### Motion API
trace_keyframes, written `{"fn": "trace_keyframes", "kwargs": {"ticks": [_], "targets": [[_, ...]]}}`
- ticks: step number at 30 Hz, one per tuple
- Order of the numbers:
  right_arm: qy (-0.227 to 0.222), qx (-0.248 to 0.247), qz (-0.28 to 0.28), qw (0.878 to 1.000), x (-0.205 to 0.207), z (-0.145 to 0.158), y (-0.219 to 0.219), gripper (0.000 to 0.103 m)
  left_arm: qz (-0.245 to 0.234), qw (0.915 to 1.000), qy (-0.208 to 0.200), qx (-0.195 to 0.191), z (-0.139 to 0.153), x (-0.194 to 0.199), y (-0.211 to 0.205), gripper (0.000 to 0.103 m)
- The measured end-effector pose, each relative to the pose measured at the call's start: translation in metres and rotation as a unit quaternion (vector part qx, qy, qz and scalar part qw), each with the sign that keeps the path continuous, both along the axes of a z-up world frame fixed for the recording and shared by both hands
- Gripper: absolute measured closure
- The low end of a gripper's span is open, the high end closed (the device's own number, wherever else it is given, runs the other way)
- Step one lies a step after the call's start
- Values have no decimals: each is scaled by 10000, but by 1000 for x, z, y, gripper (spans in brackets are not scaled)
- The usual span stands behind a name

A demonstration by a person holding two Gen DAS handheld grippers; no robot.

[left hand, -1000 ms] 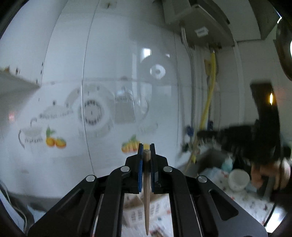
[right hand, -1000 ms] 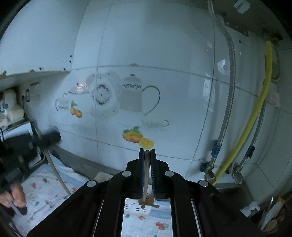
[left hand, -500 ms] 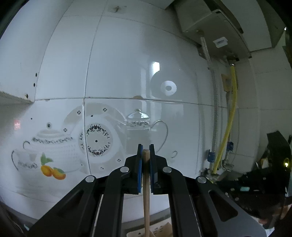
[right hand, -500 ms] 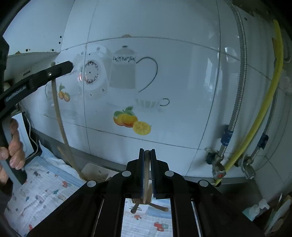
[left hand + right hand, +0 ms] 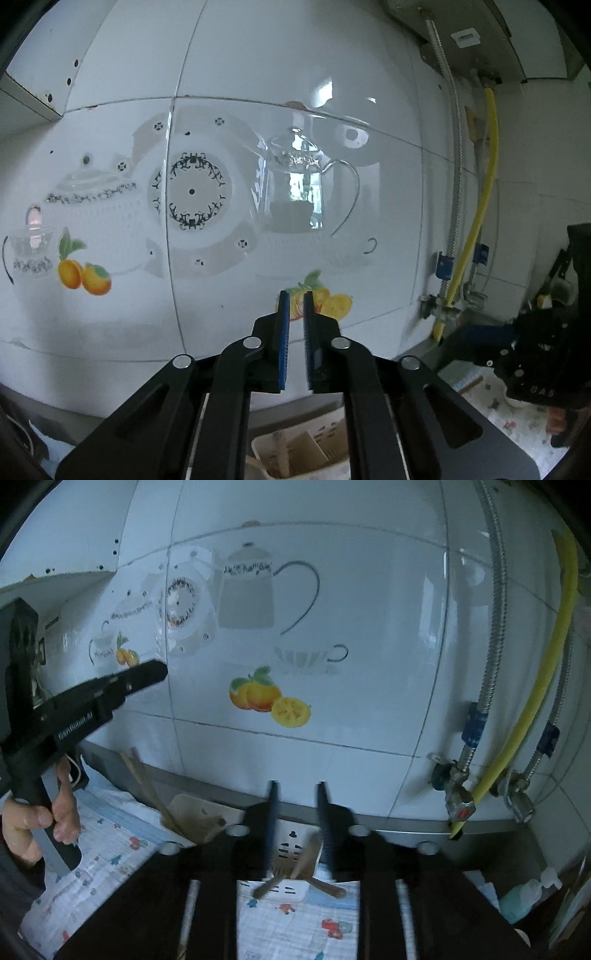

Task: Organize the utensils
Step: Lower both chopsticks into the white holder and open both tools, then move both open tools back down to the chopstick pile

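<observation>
Wooden utensils (image 5: pixel 291 875) lean in a slotted white holder (image 5: pixel 295 840) below both opening, empty hand-held grippers (image 5: pixel 296 797).

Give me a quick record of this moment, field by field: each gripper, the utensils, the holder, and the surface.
left gripper: jaws opening, nothing between them
right gripper: jaws opening, nothing pressed between the pads
holder: white, slotted, by the wall
utensils: wooden fork below right gripper; chopsticks leaning in the other compartment
surface: patterned cloth
</observation>
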State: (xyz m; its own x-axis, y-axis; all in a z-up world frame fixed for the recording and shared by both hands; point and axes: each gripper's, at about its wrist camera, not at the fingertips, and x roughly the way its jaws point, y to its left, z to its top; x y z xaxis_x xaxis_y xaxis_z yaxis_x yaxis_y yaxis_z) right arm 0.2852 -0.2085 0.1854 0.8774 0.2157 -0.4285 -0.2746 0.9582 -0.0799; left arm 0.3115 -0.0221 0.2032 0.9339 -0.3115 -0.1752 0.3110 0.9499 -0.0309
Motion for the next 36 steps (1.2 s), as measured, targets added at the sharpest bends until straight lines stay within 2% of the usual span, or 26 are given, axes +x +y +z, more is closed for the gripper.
{"fn": "trace_keyframes", "kwargs": {"ticks": [2, 4, 9, 14, 16, 24, 32, 36], "targets": [[-48, 41, 28, 10000, -11, 5, -2, 77, -1, 10000, -2, 62, 2, -10, 0, 93], [-104, 75, 84, 9999, -26, 10, -3, 76, -14, 10000, -8, 78, 6, -26, 1, 82], [-176, 79, 361, 9992, -75, 11, 2, 73, -4, 9998, 129, 143, 4, -70, 6, 67], [-142, 84, 647, 9978, -130, -3, 8, 72, -85, 9989, 422, 172, -12, -123, 14, 63], [-64, 156, 755, 9970, -152, -14, 11, 72, -69, 9982, 579, 113, -21, -141, 19, 59], [399, 129, 926, 9948, -210, -79, 28, 73, -58, 9922, 1245, 27, -80, -201, 32, 59], [977, 100, 782, 9921, -228, -150, 39, 73, 13, 9803, 1972, -86, -146, -229, 42, 59], [1314, 68, 706, 9888, -226, -183, 46, 80, 107, 9742, 2252, 43, -176, -236, 42, 59]]}}
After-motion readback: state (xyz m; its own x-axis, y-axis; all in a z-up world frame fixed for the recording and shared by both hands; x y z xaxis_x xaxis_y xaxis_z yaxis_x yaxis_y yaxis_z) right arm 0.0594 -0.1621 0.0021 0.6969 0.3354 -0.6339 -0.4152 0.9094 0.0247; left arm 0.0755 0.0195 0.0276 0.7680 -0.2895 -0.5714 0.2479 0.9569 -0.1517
